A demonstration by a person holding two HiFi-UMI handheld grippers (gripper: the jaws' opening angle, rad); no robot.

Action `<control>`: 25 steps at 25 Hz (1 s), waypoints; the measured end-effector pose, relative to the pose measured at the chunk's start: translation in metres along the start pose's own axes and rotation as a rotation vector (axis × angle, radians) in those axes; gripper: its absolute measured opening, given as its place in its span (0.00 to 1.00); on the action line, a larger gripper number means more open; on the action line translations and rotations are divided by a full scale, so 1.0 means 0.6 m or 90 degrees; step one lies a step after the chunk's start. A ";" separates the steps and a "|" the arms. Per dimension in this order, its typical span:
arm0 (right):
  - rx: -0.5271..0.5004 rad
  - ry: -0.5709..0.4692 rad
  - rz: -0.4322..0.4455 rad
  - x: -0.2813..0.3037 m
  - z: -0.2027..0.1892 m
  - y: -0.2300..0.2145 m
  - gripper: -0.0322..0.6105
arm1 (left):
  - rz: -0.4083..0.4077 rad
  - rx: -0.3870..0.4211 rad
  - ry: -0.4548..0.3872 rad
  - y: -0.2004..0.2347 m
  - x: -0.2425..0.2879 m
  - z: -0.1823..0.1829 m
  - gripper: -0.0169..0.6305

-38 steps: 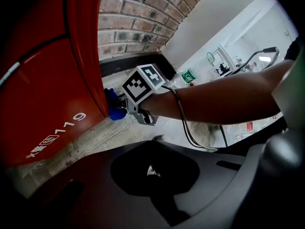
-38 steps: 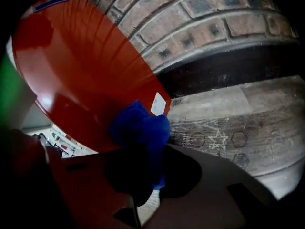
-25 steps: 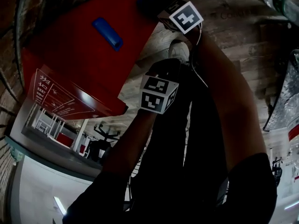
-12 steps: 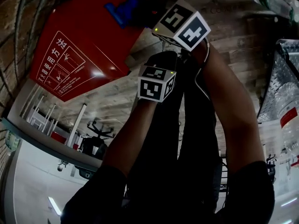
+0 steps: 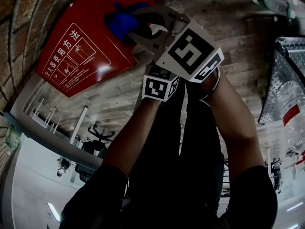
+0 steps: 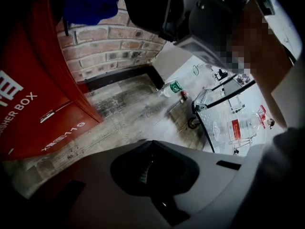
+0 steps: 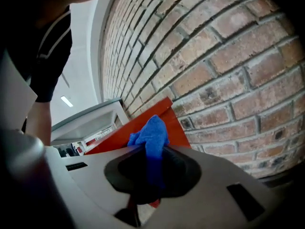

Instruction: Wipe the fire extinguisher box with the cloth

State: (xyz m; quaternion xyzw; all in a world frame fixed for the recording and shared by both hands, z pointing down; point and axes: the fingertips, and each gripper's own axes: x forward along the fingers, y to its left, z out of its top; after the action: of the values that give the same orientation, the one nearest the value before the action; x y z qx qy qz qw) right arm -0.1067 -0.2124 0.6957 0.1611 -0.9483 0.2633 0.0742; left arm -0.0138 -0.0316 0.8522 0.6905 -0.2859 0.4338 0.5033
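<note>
The red fire extinguisher box (image 5: 81, 51) stands against the brick wall at the upper left of the head view, its white-printed label facing up. My right gripper (image 5: 138, 28) is shut on a blue cloth (image 5: 120, 21) at the box's upper right corner. In the right gripper view the cloth (image 7: 151, 136) bunches up out of the closed jaws in front of the box's red edge (image 7: 172, 123). My left gripper (image 6: 147, 170) is shut with nothing in it, just below the right one. Its marker cube (image 5: 160, 85) sits under the right gripper's cube. Its view shows the box's front (image 6: 28, 104).
A brick wall (image 7: 224, 61) rises behind the box. A plastic water bottle (image 6: 172, 87) lies on the wooden floor (image 6: 128, 109). A metal mesh cart (image 5: 286, 80) stands at the right. A white shelf unit (image 5: 43, 137) is near the box's lower side.
The head view has swung, so the box's label face now shows. My right gripper with the cloth has come nearer the camera, over the left gripper's cube, still at the box's corner.
</note>
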 end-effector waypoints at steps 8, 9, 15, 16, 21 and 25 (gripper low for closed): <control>-0.025 0.001 -0.038 0.034 0.050 -0.037 0.18 | 0.007 0.019 -0.022 -0.012 -0.035 0.017 0.04; -0.020 -0.002 -0.045 0.041 0.055 -0.047 0.18 | 0.009 0.019 -0.024 -0.010 -0.036 0.017 0.04; 0.021 0.005 -0.063 0.085 0.047 -0.109 0.18 | 0.010 -0.002 -0.022 0.015 -0.035 0.004 0.04; 0.029 0.001 -0.065 0.088 0.041 -0.114 0.18 | 0.009 -0.005 -0.019 0.018 -0.034 0.000 0.04; 0.074 -0.008 -0.084 0.107 -0.010 -0.152 0.18 | 0.005 -0.019 -0.008 0.043 -0.011 -0.006 0.04; 0.053 0.016 -0.115 0.124 -0.057 -0.190 0.18 | 0.003 -0.024 0.005 0.061 0.013 -0.008 0.04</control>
State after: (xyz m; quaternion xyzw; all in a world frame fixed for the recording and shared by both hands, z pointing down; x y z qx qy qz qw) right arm -0.1352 -0.3065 0.7961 0.2458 -0.9171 0.2964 0.1030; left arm -0.0420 -0.0388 0.8761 0.6787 -0.2934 0.4321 0.5163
